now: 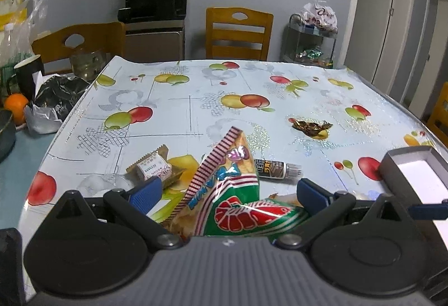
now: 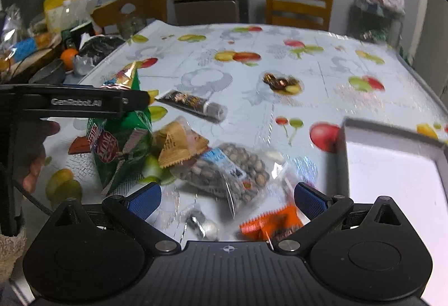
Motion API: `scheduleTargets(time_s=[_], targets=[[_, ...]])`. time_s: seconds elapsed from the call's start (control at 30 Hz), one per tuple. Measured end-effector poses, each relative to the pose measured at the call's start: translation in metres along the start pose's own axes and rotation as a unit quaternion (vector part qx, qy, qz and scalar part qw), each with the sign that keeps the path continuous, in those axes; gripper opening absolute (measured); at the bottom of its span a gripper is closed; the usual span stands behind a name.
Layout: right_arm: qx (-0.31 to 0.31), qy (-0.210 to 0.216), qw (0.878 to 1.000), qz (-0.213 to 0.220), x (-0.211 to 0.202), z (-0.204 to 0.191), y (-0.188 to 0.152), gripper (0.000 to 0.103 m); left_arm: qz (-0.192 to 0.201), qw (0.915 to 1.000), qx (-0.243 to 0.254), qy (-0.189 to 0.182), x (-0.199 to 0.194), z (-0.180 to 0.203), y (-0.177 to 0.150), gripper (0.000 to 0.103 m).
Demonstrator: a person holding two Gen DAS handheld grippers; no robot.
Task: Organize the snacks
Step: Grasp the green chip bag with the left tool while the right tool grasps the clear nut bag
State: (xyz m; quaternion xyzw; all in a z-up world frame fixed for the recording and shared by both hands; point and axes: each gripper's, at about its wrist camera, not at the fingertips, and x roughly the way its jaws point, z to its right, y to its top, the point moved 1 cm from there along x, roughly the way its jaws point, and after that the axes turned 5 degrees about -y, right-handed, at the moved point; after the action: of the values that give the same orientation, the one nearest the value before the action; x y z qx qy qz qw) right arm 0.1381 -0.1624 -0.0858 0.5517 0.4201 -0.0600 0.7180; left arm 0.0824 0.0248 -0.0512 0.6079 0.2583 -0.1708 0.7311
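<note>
A green and red snack bag [image 1: 235, 194] lies between the open jaws of my left gripper [image 1: 228, 192]; in the right wrist view the bag [image 2: 120, 135] sits under the left gripper [image 2: 84, 104]. My right gripper [image 2: 226, 198] is open above a clear bag of nuts [image 2: 224, 169], an orange packet [image 2: 274, 225] and a clear wrapped sweet [image 2: 201, 225]. A tan packet [image 2: 179, 146], a dark tube [image 2: 193, 104] and a brown wrapped sweet [image 2: 281, 80] lie on the table. A grey box with a white floor [image 2: 392, 166] stands at right.
The table has a fruit-print cloth [image 1: 196, 99]. At its left are an orange [image 1: 15, 107], a dark cup [image 1: 28, 76] and a black bag [image 1: 58, 99]. Wooden chairs [image 1: 238, 32] and a water dispenser [image 1: 155, 12] stand behind.
</note>
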Motion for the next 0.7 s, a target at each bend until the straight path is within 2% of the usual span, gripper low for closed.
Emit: scheduleTargets(time_s=[0.13,0.3,0.4,0.47,0.6,0.7], targets=[[-0.046,-0.016,0.999,0.005,0.014,-0.008,0.004,0.099,-0.005,1.0000,0.003,-0.004,0.008,-0.002,-0.006,0.103],[-0.101,0.002,0.995,-0.002,0.024,-0.020,0.001,0.098,-0.018,0.9997,0.016,-0.009,0.016,-0.003,-0.014,0.103],[-0.113,-0.002,0.994,-0.009,0.030,-0.026,0.000,0.094,-0.020,0.9996,0.013,-0.017,0.019,-0.004,-0.017,0.103],[-0.111,-0.006,0.994,-0.012,0.036,-0.027,0.000,0.086,-0.022,0.9995,0.012,-0.020,0.021,-0.005,-0.019,0.103],[-0.099,-0.012,0.995,0.005,0.041,-0.027,-0.003,0.080,-0.023,0.9991,-0.001,-0.035,0.024,-0.010,-0.025,0.103],[-0.092,-0.015,0.995,0.024,0.040,-0.026,-0.006,0.062,-0.022,0.9987,-0.010,-0.045,0.024,-0.013,-0.029,0.103]])
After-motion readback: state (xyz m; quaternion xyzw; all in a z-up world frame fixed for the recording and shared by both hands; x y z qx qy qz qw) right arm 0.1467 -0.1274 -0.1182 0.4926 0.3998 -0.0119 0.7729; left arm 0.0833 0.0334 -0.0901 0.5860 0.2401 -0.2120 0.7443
